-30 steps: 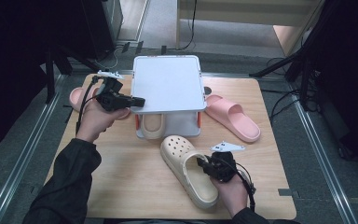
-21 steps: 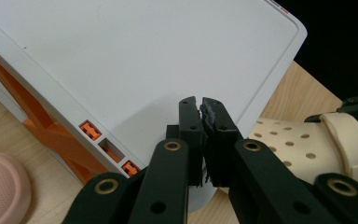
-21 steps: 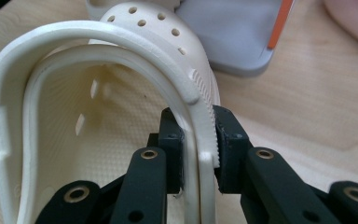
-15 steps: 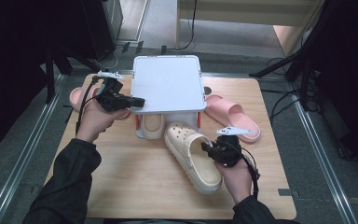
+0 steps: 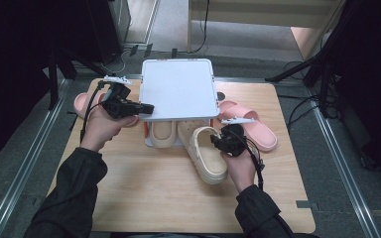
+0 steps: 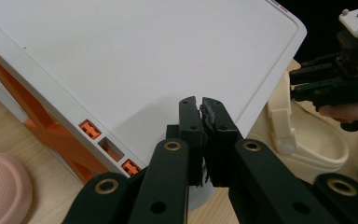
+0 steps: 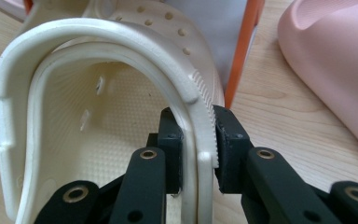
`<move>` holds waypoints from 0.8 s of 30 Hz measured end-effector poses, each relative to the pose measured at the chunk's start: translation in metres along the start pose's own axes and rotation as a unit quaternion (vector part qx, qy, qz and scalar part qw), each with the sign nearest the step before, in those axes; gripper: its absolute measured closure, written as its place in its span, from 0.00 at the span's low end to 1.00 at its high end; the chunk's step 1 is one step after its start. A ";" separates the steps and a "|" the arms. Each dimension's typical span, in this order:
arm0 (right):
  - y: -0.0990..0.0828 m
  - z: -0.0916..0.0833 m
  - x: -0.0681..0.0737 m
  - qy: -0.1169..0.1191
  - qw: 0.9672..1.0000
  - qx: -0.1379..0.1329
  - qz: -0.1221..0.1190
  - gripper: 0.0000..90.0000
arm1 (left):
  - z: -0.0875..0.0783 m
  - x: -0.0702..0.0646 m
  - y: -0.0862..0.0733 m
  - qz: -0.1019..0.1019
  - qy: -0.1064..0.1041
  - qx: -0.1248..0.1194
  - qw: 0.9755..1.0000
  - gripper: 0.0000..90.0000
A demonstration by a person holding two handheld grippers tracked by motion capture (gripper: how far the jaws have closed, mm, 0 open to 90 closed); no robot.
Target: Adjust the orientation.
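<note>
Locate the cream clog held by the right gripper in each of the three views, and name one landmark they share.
High view: the cream clog lies right of centre, toe under the white rack, its rim in the right gripper.
Left gripper view: its heel and strap at the right edge, beyond the rack's corner.
Right gripper view: its opening takes up the left and centre, rim pinched between the jaws.
Shared landmark: the white rack with orange legs.

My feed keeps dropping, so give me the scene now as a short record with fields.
left gripper: shut, at the near edge of the white rack
right gripper: shut on the side wall of the cream clog
clog position: toe under the rack, heel out on the table
second clog: under the rack
pink slides: one left, one right of the rack
</note>
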State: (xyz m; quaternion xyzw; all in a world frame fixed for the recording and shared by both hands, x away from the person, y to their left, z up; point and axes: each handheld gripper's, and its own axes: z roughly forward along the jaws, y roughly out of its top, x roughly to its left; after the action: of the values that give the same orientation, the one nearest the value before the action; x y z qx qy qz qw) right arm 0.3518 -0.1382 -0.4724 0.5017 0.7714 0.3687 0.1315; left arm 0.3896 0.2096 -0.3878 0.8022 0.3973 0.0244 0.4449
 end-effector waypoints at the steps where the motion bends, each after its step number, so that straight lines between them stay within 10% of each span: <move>1: 0.001 0.003 0.001 0.000 1.000 -0.002 0.003 0.83 | 0.000 0.000 0.000 0.000 -0.001 0.000 1.000 0.96; 14: 0.003 0.017 0.011 0.021 0.999 -0.022 0.018 0.69 | -0.001 -0.001 0.000 0.000 0.001 0.000 1.000 0.96; 24: -0.007 -0.024 0.012 0.043 0.998 -0.046 -0.014 0.65 | -0.001 0.000 -0.002 -0.004 0.000 -0.003 1.000 0.98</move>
State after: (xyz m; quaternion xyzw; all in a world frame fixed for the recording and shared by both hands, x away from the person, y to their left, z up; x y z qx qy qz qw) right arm 0.3275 -0.1396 -0.4584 0.4683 0.7651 0.4234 0.1265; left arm 0.3881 0.2108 -0.3884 0.7990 0.4008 0.0242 0.4475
